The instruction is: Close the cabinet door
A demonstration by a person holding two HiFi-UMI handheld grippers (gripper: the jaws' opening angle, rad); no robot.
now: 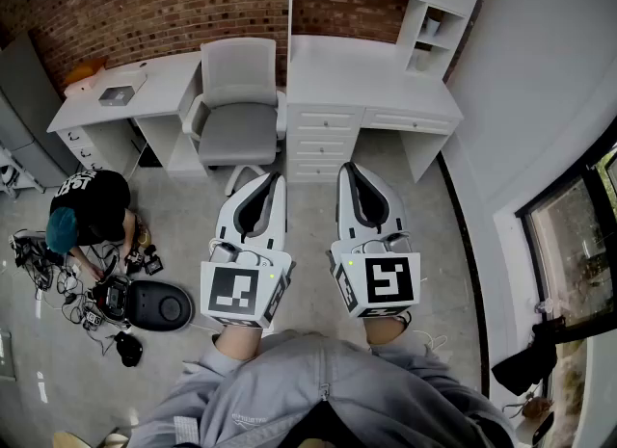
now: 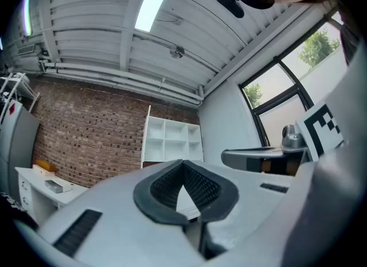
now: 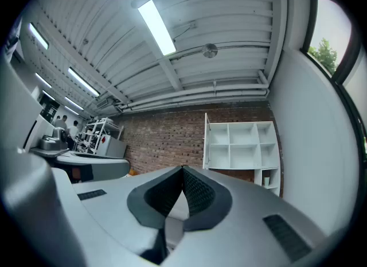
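- The cabinet door (image 3: 206,140) is a thin, flat white panel. In the right gripper view it is swung out and seen edge-on at the left side of its cabinet, well away from both grippers.
- The cabinet (image 3: 230,143) is a white unit of square open compartments, mounted against a rough red brick wall (image 1: 145,3). A small pale cup (image 3: 266,180) stands in a narrow compartment at its lower right.
- Under the cabinet is a smooth white bench (image 1: 366,75) with a stack of drawers (image 1: 323,133) below.
- The left gripper (image 1: 275,178) is held out towards the bench. Its jaws are clenched tip to tip with nothing between them and touch nothing.
- In the left gripper view, the left gripper's ribbed dark rubber pads (image 2: 198,188) meet at a point inside a smooth grey shell.
- The right gripper (image 1: 347,169) is beside the left one and pointing the same way. Its jaws are also pressed together, empty and clear of everything.
- Each gripper carries a white cube (image 1: 236,292) printed with black square markers at the end nearest the person holding them.
- A grey padded office chair (image 1: 238,99) stands to the left of the drawers.
- Further left, a person in a dark top (image 1: 87,210) crouches on the grey floor among cables and dark equipment.
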